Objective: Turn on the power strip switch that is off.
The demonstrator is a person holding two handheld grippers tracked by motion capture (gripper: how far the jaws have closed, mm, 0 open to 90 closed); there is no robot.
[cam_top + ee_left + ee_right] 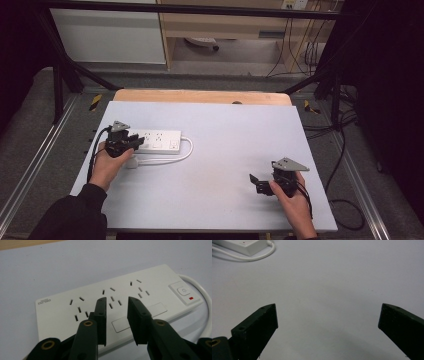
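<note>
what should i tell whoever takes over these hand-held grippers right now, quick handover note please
Left hand-held gripper: over the white power strip, jaws narrowed with a gap and nothing between them; they do not grip the strip.
Right hand-held gripper: jaws wide open with nothing between them, over bare table at the near right.
Things: the power strip lies flat at the table's left, sockets without plugs, its switch at the far end from the left gripper; its white cable loops round to the front of it.
Done: nothing visibly grasped or plugged in.
Left: probably the left gripper's work on the strip; which part it aims for I cannot tell.
</note>
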